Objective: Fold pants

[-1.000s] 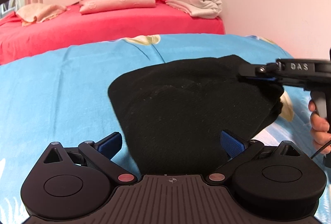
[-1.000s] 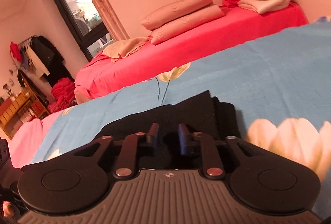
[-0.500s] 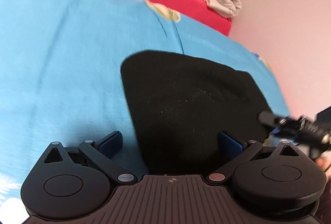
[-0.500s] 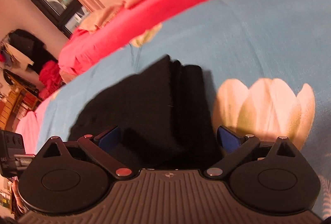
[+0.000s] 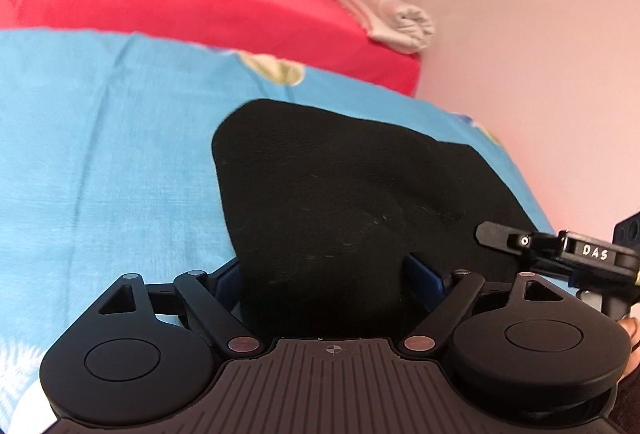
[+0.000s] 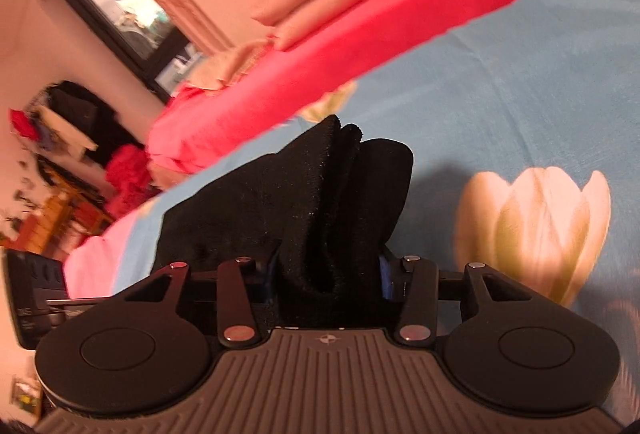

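Pants (image 5: 340, 201) are bunched on the blue bed (image 5: 100, 153) — a thick wad is held in the right claw (image 6: 328, 270), one edge sits between the left claw's (image 5: 320, 274) half-spread fingers. Both edges should be gripped level and carried together — layers kept aligned.

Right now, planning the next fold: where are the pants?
The black pants lie on the blue floral sheet, bunched between both grippers' jaws.

Pink walls (image 5: 520, 33), red bed (image 5: 200, 5), dark window (image 6: 124, 13), blue floral sheet (image 5: 100, 153).
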Demonstrator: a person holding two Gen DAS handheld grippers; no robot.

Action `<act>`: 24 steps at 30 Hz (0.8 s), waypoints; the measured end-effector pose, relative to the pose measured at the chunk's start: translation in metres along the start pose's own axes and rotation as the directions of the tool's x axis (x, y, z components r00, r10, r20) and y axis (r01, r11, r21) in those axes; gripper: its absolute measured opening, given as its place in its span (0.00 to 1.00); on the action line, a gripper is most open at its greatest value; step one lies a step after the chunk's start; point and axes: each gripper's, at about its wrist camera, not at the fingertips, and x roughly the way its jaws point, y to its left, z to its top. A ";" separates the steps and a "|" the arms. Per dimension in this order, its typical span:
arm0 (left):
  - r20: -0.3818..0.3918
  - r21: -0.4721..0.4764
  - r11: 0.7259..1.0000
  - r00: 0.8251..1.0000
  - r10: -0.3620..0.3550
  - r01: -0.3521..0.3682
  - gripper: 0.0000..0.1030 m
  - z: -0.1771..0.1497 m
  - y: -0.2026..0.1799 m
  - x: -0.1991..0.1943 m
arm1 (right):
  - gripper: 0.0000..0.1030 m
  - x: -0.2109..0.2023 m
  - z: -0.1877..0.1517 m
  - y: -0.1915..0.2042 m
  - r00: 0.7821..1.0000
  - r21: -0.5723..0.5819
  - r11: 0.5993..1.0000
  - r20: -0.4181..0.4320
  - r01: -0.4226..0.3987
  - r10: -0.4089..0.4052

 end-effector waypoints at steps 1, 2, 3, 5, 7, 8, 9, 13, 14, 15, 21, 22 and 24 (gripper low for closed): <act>0.001 0.008 1.000 1.000 0.009 -0.009 1.00 -0.003 -0.007 -0.010 | 0.49 -0.010 -0.003 0.008 1.000 -0.001 1.000 -0.001 -0.008 0.008; 0.002 0.015 1.000 1.000 0.015 -0.015 1.00 -0.005 -0.014 -0.020 | 0.49 -0.021 -0.006 0.016 1.000 0.002 1.000 -0.005 -0.006 0.006; 0.004 0.026 1.000 1.000 0.013 -0.014 1.00 -0.009 -0.021 -0.031 | 0.49 -0.032 -0.010 0.022 1.000 0.004 1.000 -0.009 -0.002 0.002; 0.021 0.036 0.999 1.000 -0.003 0.002 1.00 -0.018 -0.028 -0.049 | 0.49 -0.053 -0.020 0.032 1.000 0.011 1.000 -0.003 -0.007 0.007; 0.022 0.035 0.999 1.000 -0.014 0.013 1.00 -0.030 -0.032 -0.057 | 0.50 -0.071 -0.033 0.032 1.000 0.018 1.000 0.003 -0.023 0.023; 0.016 0.029 0.999 1.000 -0.016 0.015 1.00 -0.037 -0.033 -0.057 | 0.51 -0.076 -0.040 0.029 1.000 0.024 0.999 -0.002 -0.025 0.025; 0.010 0.028 1.000 1.000 -0.013 0.012 1.00 -0.045 -0.032 -0.053 | 0.53 -0.077 -0.048 0.025 1.000 0.026 0.999 -0.012 -0.018 0.018; -0.083 -0.009 0.995 0.991 0.101 -0.102 1.00 -0.074 -0.013 -0.004 | 0.61 -0.047 -0.084 -0.005 0.983 -0.012 0.986 -0.077 0.167 -0.167; -0.113 -0.029 0.991 0.985 0.128 -0.132 1.00 -0.081 -0.006 0.006 | 0.70 -0.044 -0.090 -0.015 0.980 0.011 0.982 -0.065 0.187 -0.186; -0.087 -0.056 0.993 0.992 0.095 -0.100 1.00 -0.086 0.001 0.005 | 0.69 -0.049 -0.094 -0.022 0.989 0.032 0.989 -0.031 0.147 -0.146; -0.001 -0.052 0.989 0.991 0.136 -0.136 1.00 -0.091 0.007 -0.036 | 0.78 -0.076 -0.099 -0.023 0.983 0.021 0.983 0.035 0.181 -0.181; 0.018 -0.039 0.986 0.987 0.161 -0.160 1.00 -0.093 0.007 -0.044 | 0.79 -0.081 -0.101 -0.024 0.980 0.016 0.981 0.043 0.194 -0.194; 0.054 -0.019 0.974 0.972 0.227 -0.226 1.00 -0.101 0.005 -0.063 | 0.83 -0.089 -0.107 -0.021 0.970 -0.012 0.972 0.063 0.235 -0.234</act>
